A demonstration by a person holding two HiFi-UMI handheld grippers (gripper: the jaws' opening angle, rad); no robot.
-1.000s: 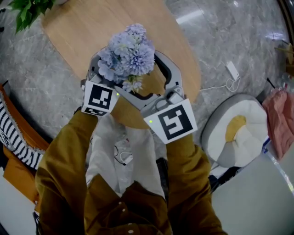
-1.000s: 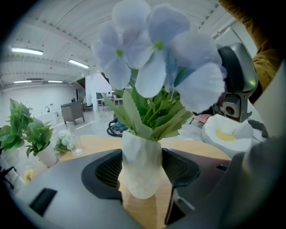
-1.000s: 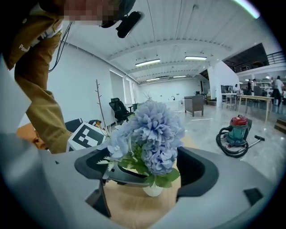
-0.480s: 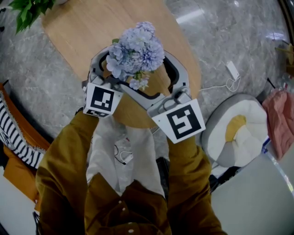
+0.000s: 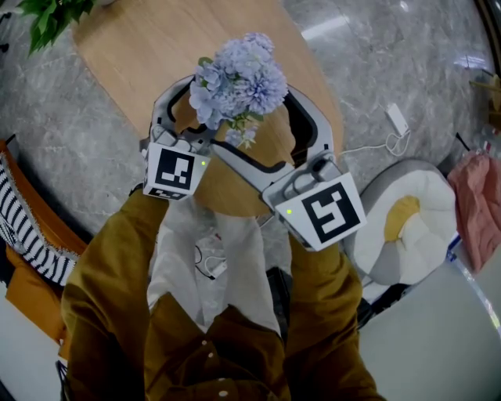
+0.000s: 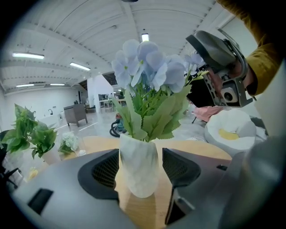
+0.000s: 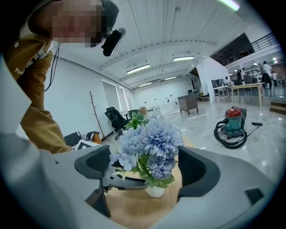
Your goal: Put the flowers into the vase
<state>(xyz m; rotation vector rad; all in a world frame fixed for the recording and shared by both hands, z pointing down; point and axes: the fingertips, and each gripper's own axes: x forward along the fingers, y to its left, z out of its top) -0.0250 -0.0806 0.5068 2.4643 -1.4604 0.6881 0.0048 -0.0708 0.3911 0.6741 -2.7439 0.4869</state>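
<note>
A bunch of pale blue flowers [image 5: 239, 78] with green leaves stands in a white vase [image 6: 138, 172] on the round wooden table [image 5: 149, 47]. From above the blooms hide the vase. My left gripper [image 6: 140, 156] is closed round the vase body, a pad at each side. In the head view the left gripper [image 5: 188, 117] reaches in from the bottom left. My right gripper [image 7: 143, 167] is open, with the flowers [image 7: 152, 145] and the vase [image 7: 155, 191] just beyond its jaws and nothing pressed between them. Seen from overhead, the right gripper [image 5: 262, 129] arcs round the bouquet's near right side.
A green potted plant [image 5: 47, 19] sits at the table's far left edge, with a small white flower bunch [image 6: 69, 142] beside it. A grey and white cushion seat [image 5: 407, 223] lies on the marble floor to the right. A striped cloth [image 5: 23, 235] is at the left. A vacuum cleaner [image 7: 232, 129] stands far off.
My right gripper has drawn back toward the lower right of the picture and rolled a little. The bouquet has shifted slightly up and right. The left gripper has stayed put.
</note>
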